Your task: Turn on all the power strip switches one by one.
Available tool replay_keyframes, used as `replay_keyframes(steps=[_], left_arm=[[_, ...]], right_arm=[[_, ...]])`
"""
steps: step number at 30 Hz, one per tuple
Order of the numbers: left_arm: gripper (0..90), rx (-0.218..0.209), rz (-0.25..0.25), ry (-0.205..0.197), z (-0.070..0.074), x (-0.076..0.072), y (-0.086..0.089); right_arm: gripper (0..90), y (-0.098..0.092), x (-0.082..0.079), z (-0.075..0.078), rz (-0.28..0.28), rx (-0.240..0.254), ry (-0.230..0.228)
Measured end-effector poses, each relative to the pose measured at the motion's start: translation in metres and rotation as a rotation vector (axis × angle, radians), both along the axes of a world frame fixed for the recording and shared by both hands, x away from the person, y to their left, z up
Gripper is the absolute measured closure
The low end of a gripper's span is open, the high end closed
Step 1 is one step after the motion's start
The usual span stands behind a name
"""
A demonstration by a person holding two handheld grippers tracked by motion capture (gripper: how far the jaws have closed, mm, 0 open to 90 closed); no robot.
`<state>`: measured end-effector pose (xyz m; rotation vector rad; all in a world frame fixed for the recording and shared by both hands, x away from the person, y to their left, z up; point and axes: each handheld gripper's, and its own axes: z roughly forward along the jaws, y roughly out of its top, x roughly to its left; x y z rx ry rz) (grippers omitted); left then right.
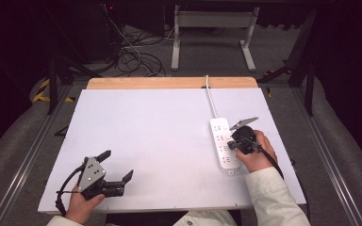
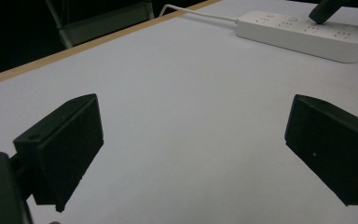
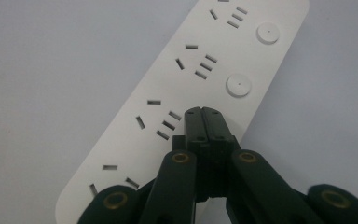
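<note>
Nearest the high camera, the person's left hand [image 1: 82, 202] rests at the front edge of the white bench [image 1: 151, 141], holding the left tongs [image 1: 118, 172] with jaws wide apart and nothing between them, well away from the work. The bench carries one thing: a white power strip [image 1: 224, 143] lying lengthwise on its right half, its cord [image 1: 212, 99] running to the far edge. The right tongs [image 3: 202, 112] have jaws pressed together, empty, their joined tip down on the strip's face beside a socket, in line with the row of round switch buttons [image 3: 238, 85]. The step appears to be pressing a button with the closed tip. To do it well, keep the jaws together, centre the tip on the button and push straight down, so the strip does not slide or tip.
</note>
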<state>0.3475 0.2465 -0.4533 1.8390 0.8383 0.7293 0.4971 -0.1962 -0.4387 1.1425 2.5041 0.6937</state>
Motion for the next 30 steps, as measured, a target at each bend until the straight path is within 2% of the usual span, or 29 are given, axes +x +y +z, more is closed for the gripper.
replay_keyframes(steps=[14,23,24,25,26,27,28,29,30], left_arm=[[4.7,-0.002,-0.002,0.001,0.0,-0.001,0.0],[4.8,-0.014,-0.001,0.003,0.0,-0.001,0.0],[4.7,-0.016,-0.001,0.004,0.0,-0.001,0.0],[4.8,-0.016,-0.001,0.005,0.0,-0.001,0.001],[4.7,-0.018,-0.001,0.003,0.0,-0.001,0.001],[4.7,-0.014,-0.004,0.004,0.0,0.0,0.001],[4.7,-0.013,-0.001,0.006,0.0,0.001,0.001],[4.7,-0.018,0.002,0.01,0.0,0.002,0.001],[4.7,-0.016,0.003,0.01,0.0,0.002,0.0]], right_arm=[[90.0,-0.003,0.0,-0.003,-0.024,0.036,0.009],[90.0,-0.003,0.0,-0.004,-0.023,0.032,0.011],[90.0,-0.002,-0.001,-0.003,-0.008,0.014,-0.001],[90.0,-0.001,-0.005,-0.001,0.017,0.014,-0.041],[90.0,-0.003,-0.01,0.004,0.041,0.059,-0.08],[90.0,-0.007,-0.015,0.012,0.05,0.135,-0.095],[90.0,-0.009,-0.018,0.021,0.041,0.164,-0.124],[90.0,-0.011,-0.021,0.029,0.036,0.163,-0.152],[90.0,-0.011,-0.023,0.035,0.042,0.172,-0.161]])
